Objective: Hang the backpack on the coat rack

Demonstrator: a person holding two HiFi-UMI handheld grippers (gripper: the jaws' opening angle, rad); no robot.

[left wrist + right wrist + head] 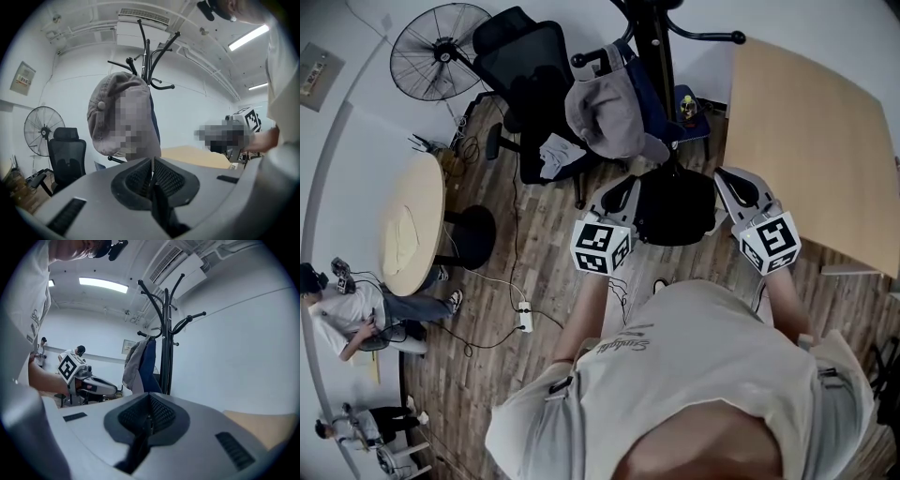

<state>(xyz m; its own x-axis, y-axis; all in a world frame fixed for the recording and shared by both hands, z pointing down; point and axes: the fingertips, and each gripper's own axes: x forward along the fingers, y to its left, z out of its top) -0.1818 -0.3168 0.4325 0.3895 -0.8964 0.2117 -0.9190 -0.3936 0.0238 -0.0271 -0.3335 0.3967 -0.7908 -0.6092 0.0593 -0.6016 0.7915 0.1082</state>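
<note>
- The left tool [152,171] is closed, its jaws pinching a dark strap of the backpack [675,208].
- The right tool [149,409] is closed as well, clamped on a dark strap.
- The backpack hangs between the two tools, just in front of the coat rack [654,42] and lower than its hooks.
- A grey garment [605,112] hangs on the coat rack.
- The counter [811,122] stands right of the coat rack, and an office chair [525,70] stands left of it.
</note>
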